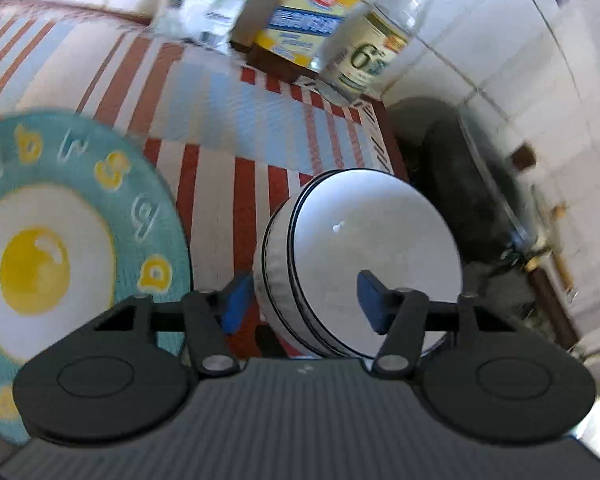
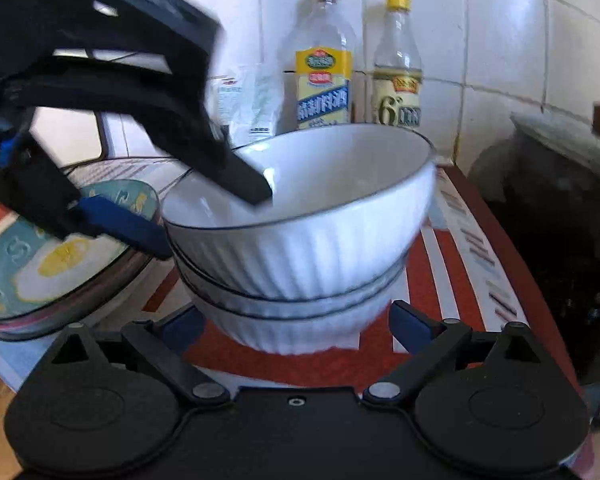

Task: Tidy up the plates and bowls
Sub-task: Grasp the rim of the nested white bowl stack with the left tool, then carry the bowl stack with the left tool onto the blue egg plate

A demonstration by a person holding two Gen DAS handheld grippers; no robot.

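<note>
The stack of white ribbed bowls [image 2: 300,248] serves as the landmark: it stands on the striped cloth [image 1: 228,120] near the table's far right corner, with the egg-print plate [image 1: 48,256] just beside it on its left and two bottles [image 2: 324,60] against the tiled wall behind it.

The left gripper [image 1: 300,300] reaches over the stack from the plate side. Its fingers straddle the wall of the top bowl: in the right wrist view one dark finger [image 2: 244,184] dips inside the bowl while the blue-padded one [image 2: 128,224] lies outside, against or just off the ribbed wall. The jaws stand about half spread, and I cannot tell whether the pads already press on the rim (motion blur hides the contact).

The right gripper [image 2: 300,326] sits low in front of the stack, its fingers spread wide to either side of the bottom bowl's base, apart from it and holding nothing.

What the coming move seems to turn on is that the rim runs crosswise between the left fingers, so a squeeze would pinch the wall of the top bowl only. The left hand is the nearer one to that rim; the right is better placed to steady the lower bowls. The top bowl sits slightly askew, so lifting it may drag the bowl beneath.
</note>
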